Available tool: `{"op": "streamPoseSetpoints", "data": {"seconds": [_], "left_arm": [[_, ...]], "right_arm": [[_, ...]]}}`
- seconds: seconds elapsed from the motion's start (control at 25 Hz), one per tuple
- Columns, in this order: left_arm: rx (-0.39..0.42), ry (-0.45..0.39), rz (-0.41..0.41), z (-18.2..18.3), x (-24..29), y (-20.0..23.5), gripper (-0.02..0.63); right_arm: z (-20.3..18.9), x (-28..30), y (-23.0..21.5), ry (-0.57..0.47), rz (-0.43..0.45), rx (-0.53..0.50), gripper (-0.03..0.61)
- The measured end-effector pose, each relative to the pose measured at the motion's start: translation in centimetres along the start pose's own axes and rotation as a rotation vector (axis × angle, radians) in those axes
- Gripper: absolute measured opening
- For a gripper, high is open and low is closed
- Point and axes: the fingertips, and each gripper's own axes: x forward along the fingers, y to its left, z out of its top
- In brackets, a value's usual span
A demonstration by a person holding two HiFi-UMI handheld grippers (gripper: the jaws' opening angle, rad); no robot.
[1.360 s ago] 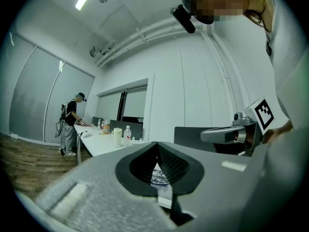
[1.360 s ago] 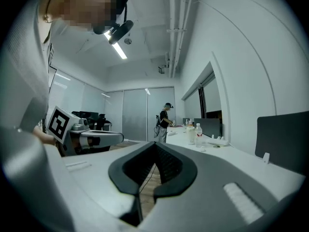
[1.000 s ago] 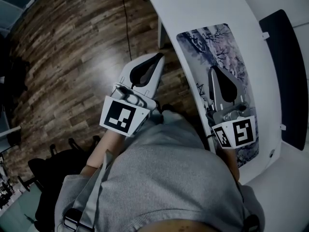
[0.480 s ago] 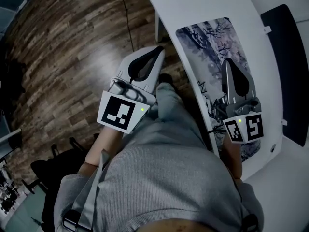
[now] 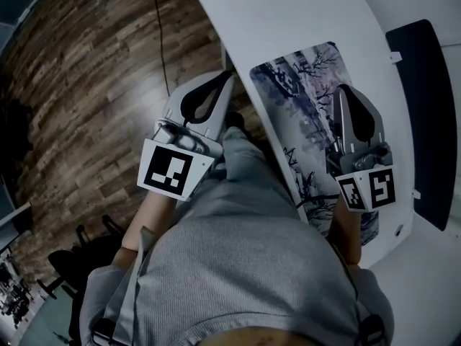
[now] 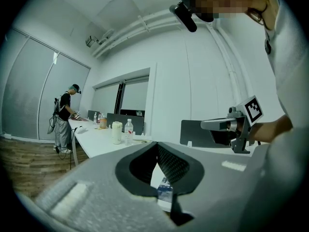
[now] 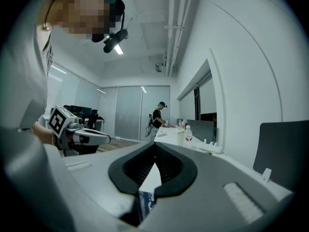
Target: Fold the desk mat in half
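The desk mat [image 5: 302, 99], printed with dark trees on a pale ground, lies flat along the near edge of the white table [image 5: 288, 13]. My right gripper [image 5: 342, 89] hovers over the mat's right half, jaws shut with nothing in them. My left gripper [image 5: 223, 78] is shut and empty too, held off the table's edge above the wooden floor [image 5: 94, 71]. In the left gripper view the shut jaws [image 6: 157, 145] point along the table, with a strip of mat [image 6: 164, 193] below and the right gripper [image 6: 231, 127] beyond. The right gripper view shows its shut jaws [image 7: 155, 146] and a corner of mat [image 7: 145, 203].
A dark panel [image 5: 425, 107] stands at the table's right side. A black cable [image 5: 162, 42] runs over the floor. Bottles and cups [image 6: 120, 130] stand farther along the table, where another person [image 6: 63, 117] is working. My grey-clad torso fills the lower head view.
The right gripper has drifted rightward across the mat, away from its near long edge. The left gripper shifted slightly left, staying off the table. Both stay shut and the mat lies unmoved.
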Motion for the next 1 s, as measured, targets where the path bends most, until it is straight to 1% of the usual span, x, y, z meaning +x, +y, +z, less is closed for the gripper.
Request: {"op": "streamPoseSetpoints", "data": {"seconds": [0.2, 0.44, 0.64, 0.76, 0.8, 0.84, 0.92, 1.0], "left_arm": [[0.004, 0.030, -0.018, -0.4, 4.2, 1.9, 0.000], [0.028, 0.077, -0.046, -0.4, 8.2, 3.0, 0.000], [0.049, 0.116, -0.072, -0.9, 10.4, 3.6, 0.000], [0.019, 0.126, -0.084, -1.4, 11.2, 4.1, 0.000], [0.010, 0.144, -0.103, -1.9, 11.3, 4.0, 0.000], [0.006, 0.180, -0.132, -2.7, 11.3, 3.8, 0.000], [0.016, 0.271, -0.200, -5.0, 11.8, 3.5, 0.000], [0.031, 0.343, -0.240, -7.4, 12.2, 3.4, 0.000]], "right_arm": [[-0.3, 2.9, -3.4, 0.023, 0.006, -0.042, 0.002], [-0.9, 6.2, -5.5, 0.032, 0.082, -0.050, 0.002], [-2.2, 7.9, -6.5, 0.060, 0.120, -0.046, 0.002], [-3.3, 8.3, -6.8, 0.091, 0.115, -0.054, 0.002], [-3.6, 8.3, -6.8, 0.099, 0.112, -0.072, 0.002], [-3.9, 8.3, -6.8, 0.102, 0.110, -0.102, 0.002], [-4.8, 8.8, -6.8, 0.111, 0.116, -0.183, 0.002], [-6.6, 9.3, -6.6, 0.164, 0.145, -0.229, 0.002]]}}
